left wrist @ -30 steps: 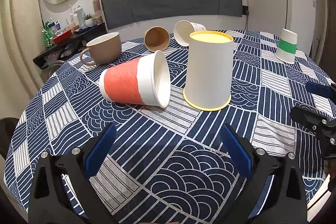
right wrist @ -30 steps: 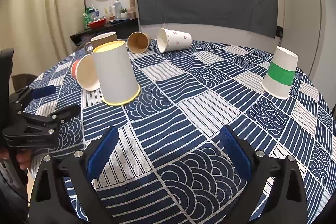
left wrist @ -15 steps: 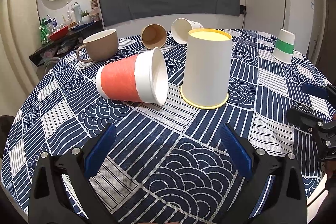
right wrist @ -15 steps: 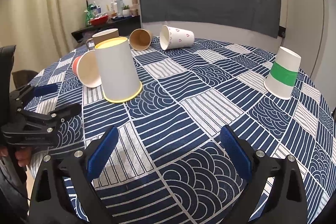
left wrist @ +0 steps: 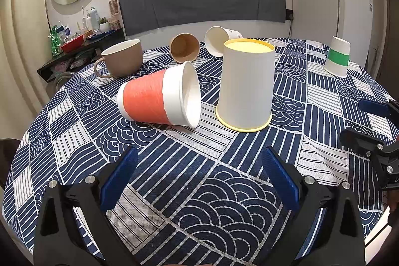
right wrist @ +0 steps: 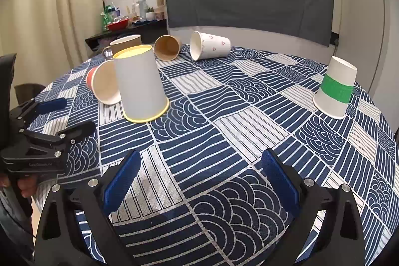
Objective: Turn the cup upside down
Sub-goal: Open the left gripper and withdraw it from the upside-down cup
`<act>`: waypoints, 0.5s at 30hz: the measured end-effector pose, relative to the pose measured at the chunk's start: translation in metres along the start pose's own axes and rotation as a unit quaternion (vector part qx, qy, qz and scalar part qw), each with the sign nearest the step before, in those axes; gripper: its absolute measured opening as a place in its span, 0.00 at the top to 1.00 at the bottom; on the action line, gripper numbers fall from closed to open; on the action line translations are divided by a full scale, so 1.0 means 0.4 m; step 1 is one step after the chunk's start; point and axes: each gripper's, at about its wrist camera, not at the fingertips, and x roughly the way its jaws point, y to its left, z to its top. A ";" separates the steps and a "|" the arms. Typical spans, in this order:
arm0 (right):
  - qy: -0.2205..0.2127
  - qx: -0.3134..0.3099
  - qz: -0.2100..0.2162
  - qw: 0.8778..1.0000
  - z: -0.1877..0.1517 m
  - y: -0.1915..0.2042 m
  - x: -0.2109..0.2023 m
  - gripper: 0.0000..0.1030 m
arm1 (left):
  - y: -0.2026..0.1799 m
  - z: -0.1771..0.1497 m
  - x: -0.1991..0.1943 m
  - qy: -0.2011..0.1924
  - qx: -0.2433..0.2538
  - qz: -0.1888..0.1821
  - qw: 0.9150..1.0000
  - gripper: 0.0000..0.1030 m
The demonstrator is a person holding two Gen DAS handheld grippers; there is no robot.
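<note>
An orange-banded paper cup lies on its side, mouth toward the right, next to a white cup with a yellow rim that stands upside down. Both also show in the right wrist view: the orange cup and the yellow-rimmed cup. My left gripper is open and empty, short of both cups. My right gripper is open and empty over the tablecloth. A green-banded cup stands upside down at the right.
A brown paper cup and a white cup with hearts lie on their sides at the back. A brown mug stands upright at the back left. A shelf with bottles is behind the table. The right gripper shows at the left view's right edge.
Both grippers have drifted slightly; the cups sit a little lower and closer in the views. No cup has moved and both grippers stay open.
</note>
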 end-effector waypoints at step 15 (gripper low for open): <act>0.000 -0.001 0.001 1.000 -0.002 0.001 0.000 0.09 | 0.005 0.002 -0.004 -0.004 -0.005 0.004 1.000 0.06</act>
